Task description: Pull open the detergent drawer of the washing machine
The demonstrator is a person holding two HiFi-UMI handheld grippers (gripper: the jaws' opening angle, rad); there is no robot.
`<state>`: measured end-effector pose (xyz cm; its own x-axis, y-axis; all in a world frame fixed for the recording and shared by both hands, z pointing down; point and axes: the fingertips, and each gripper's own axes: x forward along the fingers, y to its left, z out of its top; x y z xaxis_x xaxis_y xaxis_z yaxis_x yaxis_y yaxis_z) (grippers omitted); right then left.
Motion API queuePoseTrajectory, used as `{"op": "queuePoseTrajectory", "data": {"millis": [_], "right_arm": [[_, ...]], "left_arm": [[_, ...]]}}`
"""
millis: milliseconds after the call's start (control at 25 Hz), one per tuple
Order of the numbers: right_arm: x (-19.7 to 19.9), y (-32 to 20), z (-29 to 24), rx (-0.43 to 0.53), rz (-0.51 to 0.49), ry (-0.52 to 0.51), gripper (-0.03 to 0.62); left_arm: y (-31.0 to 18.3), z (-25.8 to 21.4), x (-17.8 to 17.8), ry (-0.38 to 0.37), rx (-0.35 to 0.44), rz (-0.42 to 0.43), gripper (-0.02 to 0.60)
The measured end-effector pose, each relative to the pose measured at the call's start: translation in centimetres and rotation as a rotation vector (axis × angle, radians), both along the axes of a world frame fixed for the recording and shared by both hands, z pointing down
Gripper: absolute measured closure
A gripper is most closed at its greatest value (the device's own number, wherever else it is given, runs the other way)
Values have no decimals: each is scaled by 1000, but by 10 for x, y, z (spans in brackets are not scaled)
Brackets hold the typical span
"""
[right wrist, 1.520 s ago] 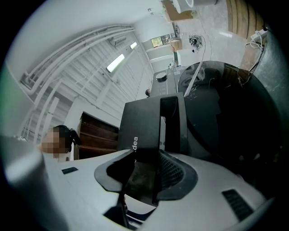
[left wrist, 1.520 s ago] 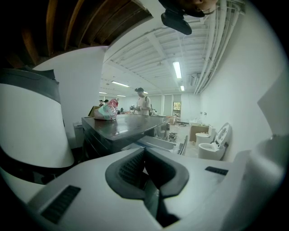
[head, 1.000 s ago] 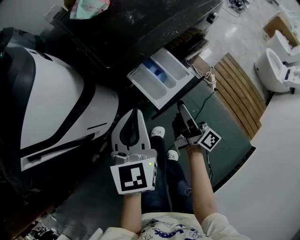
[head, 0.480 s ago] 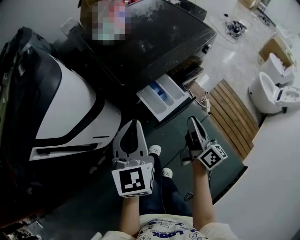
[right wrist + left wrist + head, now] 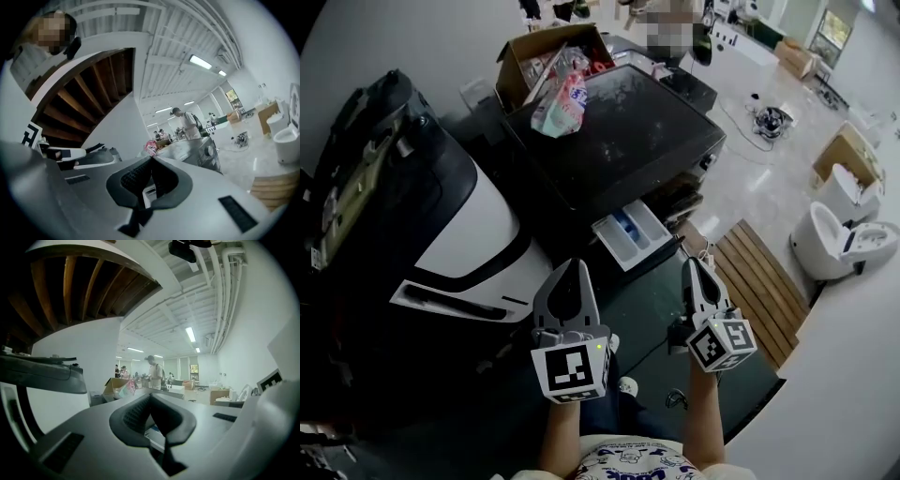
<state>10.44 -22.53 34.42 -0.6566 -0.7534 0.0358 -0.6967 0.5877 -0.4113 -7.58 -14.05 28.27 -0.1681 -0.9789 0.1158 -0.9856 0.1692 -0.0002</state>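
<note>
The dark washing machine (image 5: 623, 141) stands ahead of me, and its white detergent drawer (image 5: 633, 236) sticks out of the front, showing a blue compartment. Both grippers hang in the air on my side of the drawer, apart from it and pointing roughly level. My left gripper (image 5: 574, 266) is shut with nothing in it, its tips meeting in the left gripper view (image 5: 151, 396). To the right of the drawer, my right gripper (image 5: 693, 266) is also shut and empty (image 5: 151, 158). A sliver of the drawer (image 5: 149, 194) shows through the hollow of its jaws.
A large white and black appliance (image 5: 459, 234) fills the left. A pink packet (image 5: 560, 103) lies on the machine top, with a cardboard box (image 5: 546, 52) behind it. On the right are a wooden slatted board (image 5: 764, 281) and a white toilet (image 5: 832, 234). People stand far back.
Both grippers have risen and drawn back from the drawer. The right gripper has rolled, turning its marker cube toward me. The drawer stays pulled out.
</note>
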Motion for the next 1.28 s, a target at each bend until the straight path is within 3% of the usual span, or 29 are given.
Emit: {"op": "queuePoseTrajectory", "data": {"millis": [320, 640, 880, 1280], "right_arm": [[-10, 33, -69, 158, 10, 147, 582], [-13, 59, -102, 227, 28, 211, 582], [-17, 69, -123, 294, 45, 241, 583], [-19, 77, -132, 319, 35, 244, 583]], "left_arm": [[40, -48, -3, -20, 66, -35, 568], [65, -74, -3, -41, 100, -50, 568], [74, -90, -4, -63, 120, -43, 568], [81, -103, -1, -86, 142, -47, 568]]}}
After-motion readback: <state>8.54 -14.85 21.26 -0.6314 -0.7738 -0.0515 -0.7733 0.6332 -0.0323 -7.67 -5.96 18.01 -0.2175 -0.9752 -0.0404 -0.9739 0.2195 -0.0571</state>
